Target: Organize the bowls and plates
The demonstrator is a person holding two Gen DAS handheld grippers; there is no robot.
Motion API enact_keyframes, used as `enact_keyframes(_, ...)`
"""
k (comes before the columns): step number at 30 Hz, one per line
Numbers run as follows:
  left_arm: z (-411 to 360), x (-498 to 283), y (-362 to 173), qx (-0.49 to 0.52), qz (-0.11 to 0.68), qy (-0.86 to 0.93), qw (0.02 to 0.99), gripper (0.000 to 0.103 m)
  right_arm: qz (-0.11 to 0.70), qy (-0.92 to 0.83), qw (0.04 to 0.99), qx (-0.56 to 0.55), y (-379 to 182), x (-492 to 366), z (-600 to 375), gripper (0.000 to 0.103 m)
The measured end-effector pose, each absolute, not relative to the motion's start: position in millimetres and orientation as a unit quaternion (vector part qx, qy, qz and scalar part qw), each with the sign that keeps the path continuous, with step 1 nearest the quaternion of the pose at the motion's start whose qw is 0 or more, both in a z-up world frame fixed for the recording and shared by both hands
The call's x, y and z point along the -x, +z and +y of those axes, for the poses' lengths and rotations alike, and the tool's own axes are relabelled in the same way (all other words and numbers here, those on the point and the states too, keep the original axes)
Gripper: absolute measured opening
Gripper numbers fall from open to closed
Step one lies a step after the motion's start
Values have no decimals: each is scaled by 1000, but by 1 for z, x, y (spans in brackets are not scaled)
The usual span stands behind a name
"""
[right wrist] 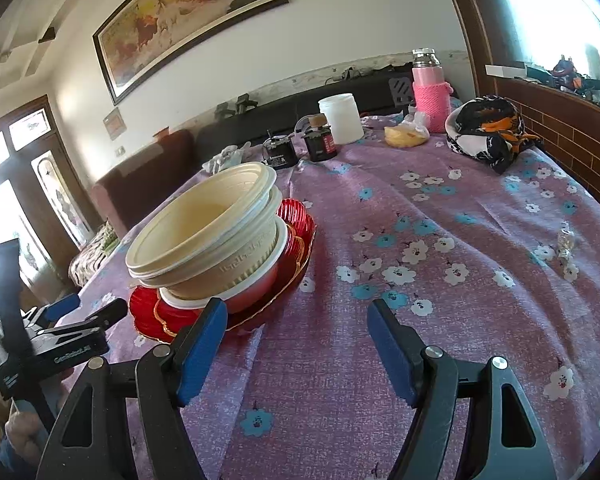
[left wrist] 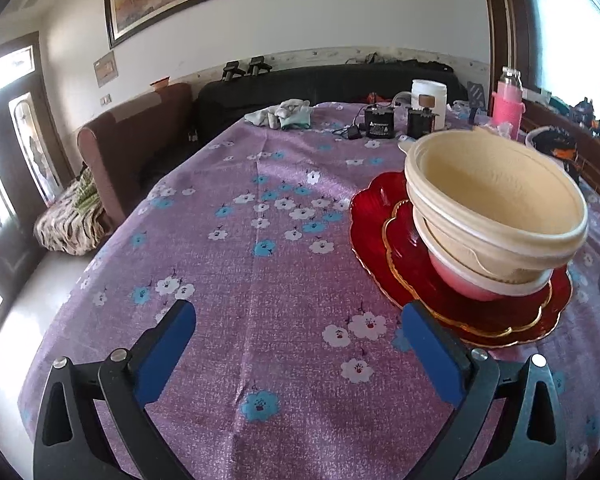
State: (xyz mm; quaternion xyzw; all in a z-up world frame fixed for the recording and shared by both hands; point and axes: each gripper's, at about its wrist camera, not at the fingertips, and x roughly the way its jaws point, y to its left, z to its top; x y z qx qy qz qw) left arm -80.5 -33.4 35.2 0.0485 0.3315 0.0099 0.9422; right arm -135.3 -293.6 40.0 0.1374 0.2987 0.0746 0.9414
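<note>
Cream bowls [left wrist: 496, 204] are nested, tilted, on a pink-and-white bowl [left wrist: 480, 282]. They sit on stacked red gold-rimmed plates [left wrist: 384, 240] on the purple floral tablecloth [left wrist: 260, 240]. My left gripper [left wrist: 298, 318] is open and empty, just left of and in front of the plates. In the right wrist view the same bowl stack [right wrist: 208, 228] and red plates [right wrist: 300, 236] stand to the left. My right gripper [right wrist: 296, 312] is open and empty, its left finger near the plates' front edge. The left gripper [right wrist: 64, 332] shows at the far left.
At the table's far end stand a white jar [right wrist: 342, 118], dark bottles [right wrist: 320, 140], a pink-sleeved flask [right wrist: 430, 88], a yellow item in plastic [right wrist: 406, 134] and a black-orange cloth bundle [right wrist: 486, 130]. A brick wall [right wrist: 572, 140] runs along the right. A sofa [left wrist: 140, 140] stands beyond the left edge.
</note>
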Motion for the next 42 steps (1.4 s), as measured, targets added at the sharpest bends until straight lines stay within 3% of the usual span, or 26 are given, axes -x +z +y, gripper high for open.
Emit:
enact_keyframes(15, -35, 80, 33, -43, 341, -11, 939, 103, 303, 52, 942, -134, 40, 132, -296, 86)
enact_keyframes(42, -36, 90, 41, -107, 328, 42, 938, 103, 300, 39, 944, -134, 42, 135, -296, 86)
